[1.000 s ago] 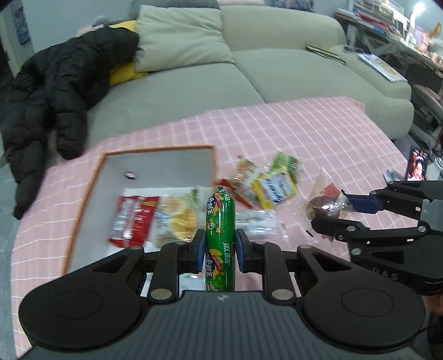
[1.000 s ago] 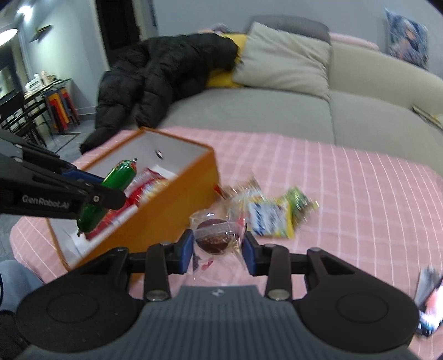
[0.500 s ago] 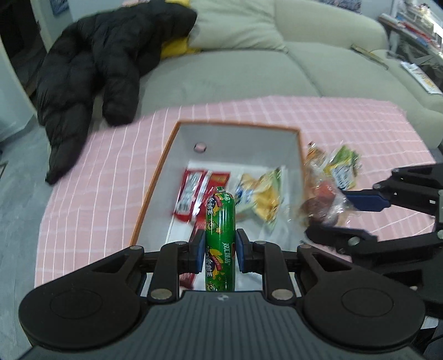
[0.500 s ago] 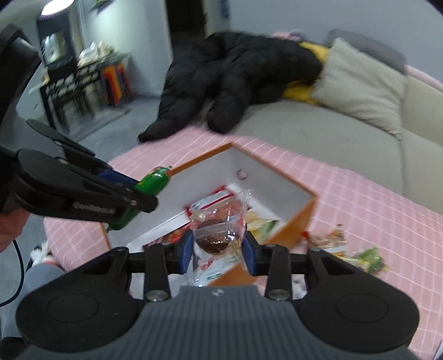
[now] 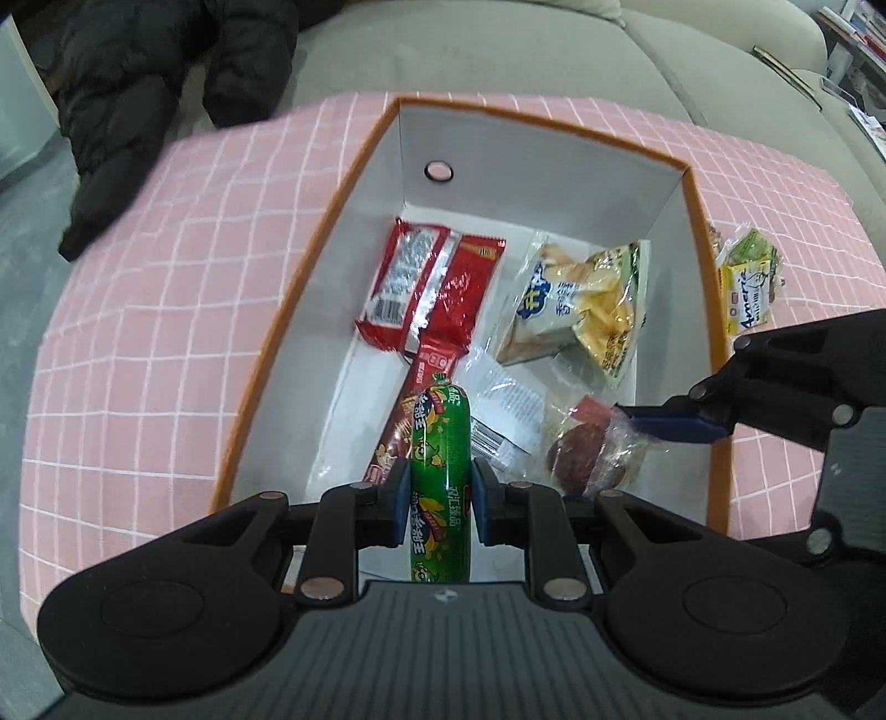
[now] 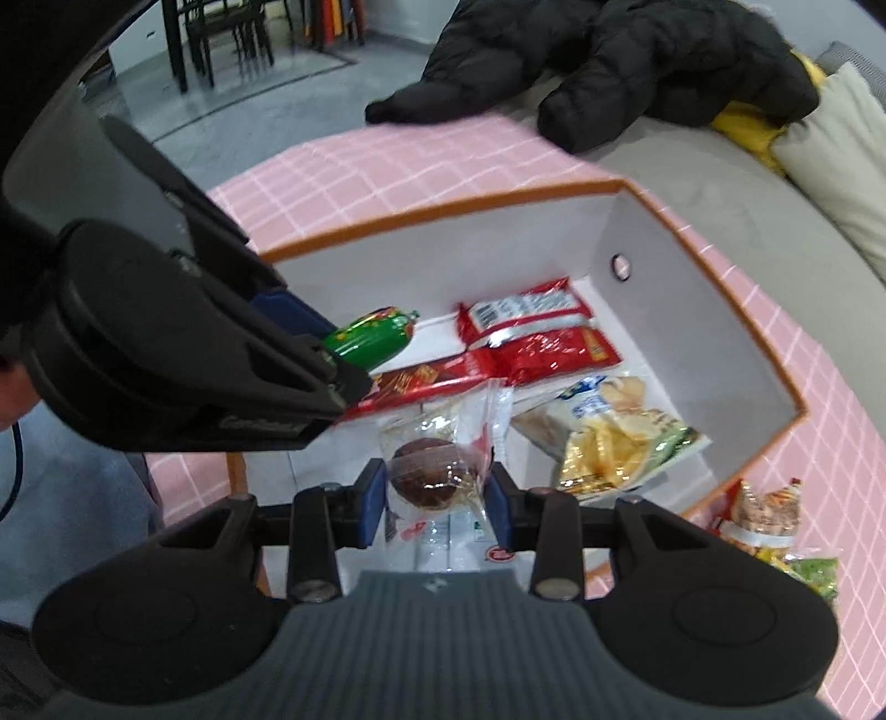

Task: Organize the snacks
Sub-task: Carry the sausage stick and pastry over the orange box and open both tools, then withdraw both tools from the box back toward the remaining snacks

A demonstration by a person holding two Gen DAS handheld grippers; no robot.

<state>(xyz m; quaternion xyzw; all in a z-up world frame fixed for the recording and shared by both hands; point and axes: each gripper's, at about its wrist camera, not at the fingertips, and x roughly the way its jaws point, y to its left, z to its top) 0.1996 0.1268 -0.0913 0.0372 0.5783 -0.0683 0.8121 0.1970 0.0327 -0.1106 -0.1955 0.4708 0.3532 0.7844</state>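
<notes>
My left gripper point(image 5: 438, 501) is shut on a green sausage stick point(image 5: 439, 476) and holds it over the near end of the orange-rimmed white box point(image 5: 531, 160). My right gripper point(image 6: 435, 501) is shut on a clear-wrapped brown cake point(image 6: 429, 476), also above the box point(image 6: 653, 249). The cake shows in the left wrist view point(image 5: 581, 454), and the sausage in the right wrist view point(image 6: 368, 335). Inside the box lie a red packet point(image 5: 426, 288), a chips bag point(image 5: 587, 304) and a red bar point(image 5: 421, 399).
The box stands on a pink checked tablecloth point(image 5: 166, 310). Loose snacks lie outside the box's right side: a yellow-green packet point(image 5: 747, 288) and others point(image 6: 769, 520). A grey sofa point(image 5: 498, 50) with a black jacket point(image 5: 144, 72) is behind.
Both grippers have moved left and forward from the loose snacks to above the box, each carrying its snack. They now look more steeply down into it.
</notes>
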